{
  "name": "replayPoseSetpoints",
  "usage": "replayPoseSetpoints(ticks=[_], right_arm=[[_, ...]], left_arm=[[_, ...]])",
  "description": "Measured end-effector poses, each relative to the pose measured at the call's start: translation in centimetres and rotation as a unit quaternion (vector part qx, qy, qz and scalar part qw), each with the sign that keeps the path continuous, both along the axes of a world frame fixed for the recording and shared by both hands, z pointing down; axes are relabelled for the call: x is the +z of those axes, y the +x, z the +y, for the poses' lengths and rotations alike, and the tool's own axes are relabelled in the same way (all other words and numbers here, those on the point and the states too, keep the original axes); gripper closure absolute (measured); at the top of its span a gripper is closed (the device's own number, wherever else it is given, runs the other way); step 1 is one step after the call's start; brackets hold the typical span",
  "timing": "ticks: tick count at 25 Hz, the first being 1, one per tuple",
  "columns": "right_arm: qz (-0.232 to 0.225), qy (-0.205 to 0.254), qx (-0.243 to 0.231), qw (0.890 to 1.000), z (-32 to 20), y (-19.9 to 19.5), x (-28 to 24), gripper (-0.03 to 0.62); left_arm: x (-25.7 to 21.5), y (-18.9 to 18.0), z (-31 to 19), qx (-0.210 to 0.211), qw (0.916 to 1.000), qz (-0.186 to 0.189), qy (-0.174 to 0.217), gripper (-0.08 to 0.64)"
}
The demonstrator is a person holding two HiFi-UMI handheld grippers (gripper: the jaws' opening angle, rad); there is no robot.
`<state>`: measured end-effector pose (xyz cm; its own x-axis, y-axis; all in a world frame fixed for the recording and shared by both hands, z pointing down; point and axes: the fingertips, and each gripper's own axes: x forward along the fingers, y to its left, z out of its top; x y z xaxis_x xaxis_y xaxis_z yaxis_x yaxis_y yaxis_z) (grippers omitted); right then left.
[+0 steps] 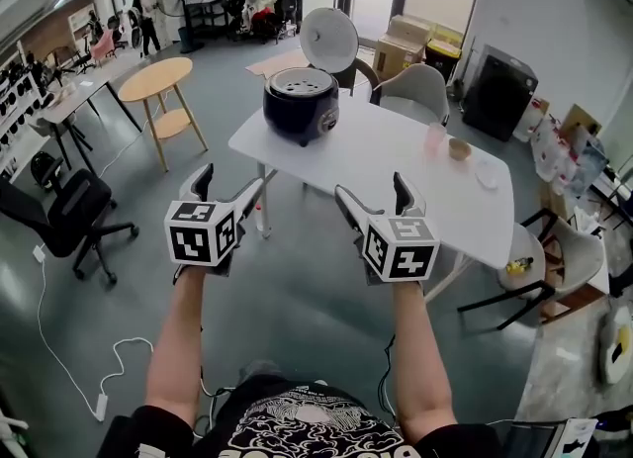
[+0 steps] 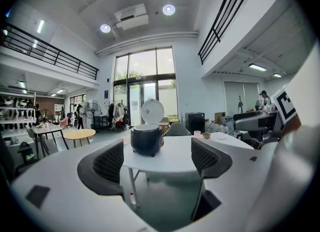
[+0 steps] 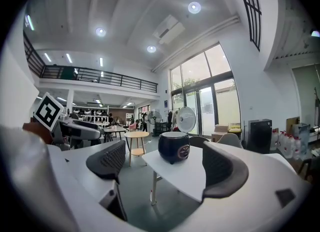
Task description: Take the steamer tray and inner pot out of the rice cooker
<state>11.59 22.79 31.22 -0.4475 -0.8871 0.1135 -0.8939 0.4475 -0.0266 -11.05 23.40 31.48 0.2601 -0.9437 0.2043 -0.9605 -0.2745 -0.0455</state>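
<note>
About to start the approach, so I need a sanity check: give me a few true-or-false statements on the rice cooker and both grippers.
1. The lid of the rice cooker stands open. True.
2. The steamer tray sits in the rice cooker. True.
3. The left gripper is shut on the steamer tray. False: its jaws stand apart and empty, short of the white table.
4. The right gripper holds the pink cup. False: it is open and empty; the cup stands on the white table.
5. The rice cooker stands on the floor. False: it is on the white table.
</note>
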Motion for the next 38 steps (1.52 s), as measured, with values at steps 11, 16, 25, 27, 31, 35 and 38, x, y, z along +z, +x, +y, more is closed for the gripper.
replayPoseSetpoints(ticks=[11,16,25,27,31,35,38], right_arm=[[0.002,0.001,-0.012,1.000,-7.7,-1.3,1.1,0.118],[0.011,-0.005,-0.001,1.000,-15.7,-3.9,1.7,0.120],[0.026,-0.016,0.023,0.999,-34.2,-12.0,0.1,0.127],[0.034,-0.016,0.028,0.999,-37.3,-13.9,-0.4,0.127],[0.034,-0.016,0.041,0.998,-42.2,-16.7,-0.7,0.134],[0.039,-0.020,0.051,0.998,-45.2,-18.1,-0.2,0.135],[0.044,-0.029,0.051,0.997,-46.4,-19.0,0.3,0.137]], left_arm=[[0.0,-1.2,-8.3,0.000,0.9998,-0.009,0.018,0.152],[0.9,-3.7,-16.6,0.015,0.9998,-0.003,0.011,0.152],[0.1,-11.0,-36.3,0.051,0.9987,-0.002,-0.005,0.152],[-0.2,-12.5,-39.6,0.061,0.9981,0.000,-0.005,0.152],[-0.1,-15.0,-44.9,0.075,0.9971,0.003,-0.005,0.152],[0.5,-16.1,-48.5,0.088,0.9961,0.010,-0.006,0.152],[0.8,-16.5,-50.0,0.099,0.9950,0.013,-0.009,0.152]])
